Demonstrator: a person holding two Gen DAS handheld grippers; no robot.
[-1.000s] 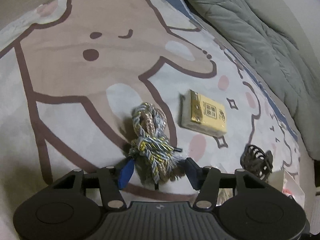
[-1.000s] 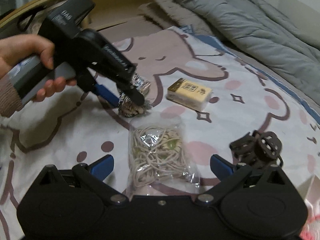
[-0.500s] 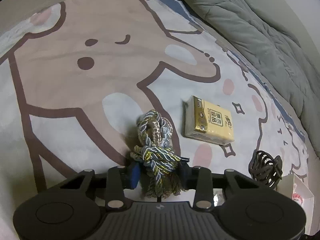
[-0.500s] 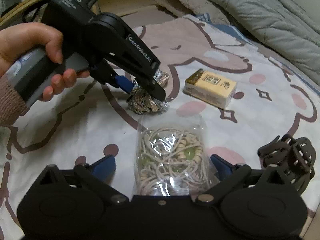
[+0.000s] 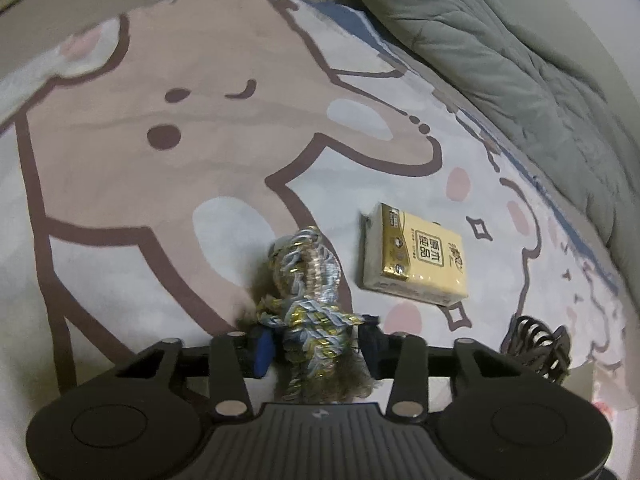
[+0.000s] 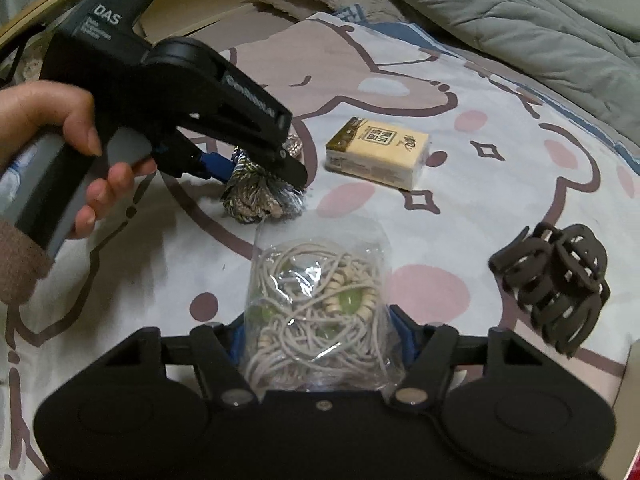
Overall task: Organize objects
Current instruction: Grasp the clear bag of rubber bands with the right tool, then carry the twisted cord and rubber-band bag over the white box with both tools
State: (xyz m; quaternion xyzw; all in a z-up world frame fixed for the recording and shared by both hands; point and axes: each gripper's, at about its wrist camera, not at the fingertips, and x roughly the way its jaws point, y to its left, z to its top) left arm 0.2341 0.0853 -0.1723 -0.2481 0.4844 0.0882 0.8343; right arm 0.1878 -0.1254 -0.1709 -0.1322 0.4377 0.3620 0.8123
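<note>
- Grippers close in on two items at once on a cartoon-print bedsheet (image 5: 120,216), the pick-up step of the tidying job.
- Nearest the right wrist camera, the right gripper (image 6: 320,340) is closing its jaws around a clear plastic bag (image 6: 316,296) of pale cord and beads; the blue pads sit at the bag's crinkled sides, and a firm pinch is not yet evident.
- Just beyond the bag, the left gripper (image 5: 316,348), held in a hand (image 6: 80,152), is clamped tight on a knotted bundle of braided rope (image 5: 304,288), silver-blue and gold strands, frayed at the near end.
- Right of the rope, and apart from it, lies a yellow tissue pack (image 5: 416,264), soft-edged and rectangular, flat on the sheet.
- Right of the bag sits a dark hair claw (image 6: 556,288), rigid and slotted.
- Farthest off, a grey quilted duvet (image 6: 520,8) bunches along the sheet's edge.
- Next, likely, a lift of both items; the slippery bag calls for a full squeeze first.
</note>
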